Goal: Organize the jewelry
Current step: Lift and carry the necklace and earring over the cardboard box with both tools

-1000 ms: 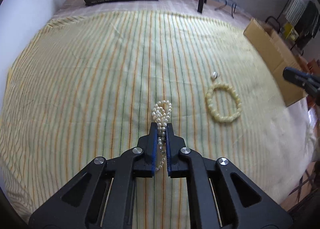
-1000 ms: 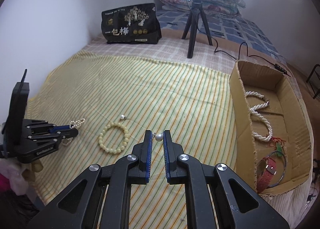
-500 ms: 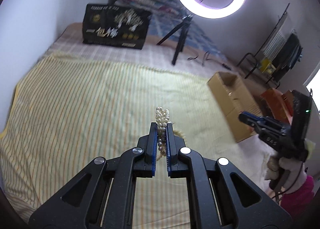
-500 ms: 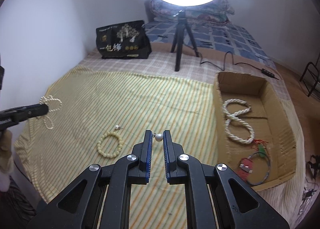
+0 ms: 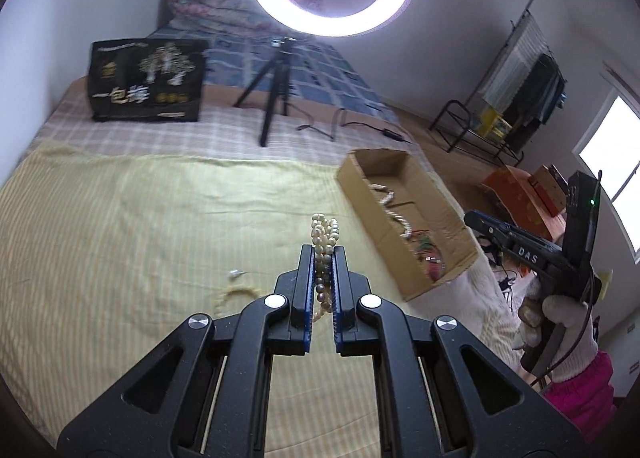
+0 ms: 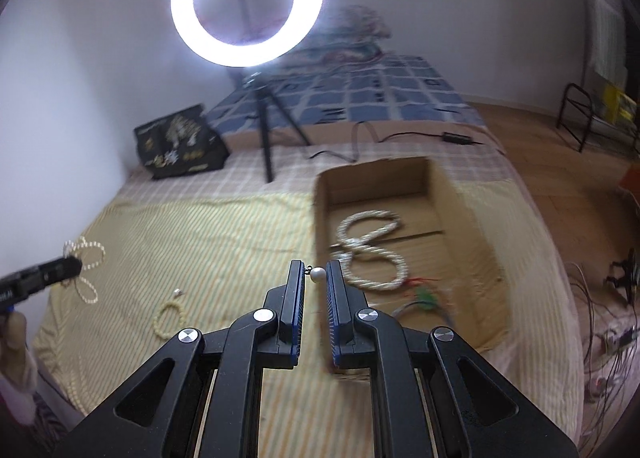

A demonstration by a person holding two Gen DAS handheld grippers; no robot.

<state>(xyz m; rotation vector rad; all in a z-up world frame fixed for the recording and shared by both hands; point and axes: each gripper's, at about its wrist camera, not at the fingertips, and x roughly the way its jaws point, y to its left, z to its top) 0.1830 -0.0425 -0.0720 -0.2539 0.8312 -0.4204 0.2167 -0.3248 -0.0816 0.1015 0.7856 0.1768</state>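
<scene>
Two grips — left gripper [image 5: 323, 254] clamping pearl strand [image 5: 325, 234], right gripper [image 6: 318, 272] pinching pearl earring [image 6: 318, 275] — above cardboard box [image 6: 472, 226].

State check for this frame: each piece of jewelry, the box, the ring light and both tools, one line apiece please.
Left tool: shut on pearl strand, lifted.
Right tool: shut on pearl earring.
Cardboard box: open, holding rope necklace.
Yellow bead bracelet: lying on the striped cloth.
Small earring: on cloth, beside bracelet.
Ring light: on.
</scene>
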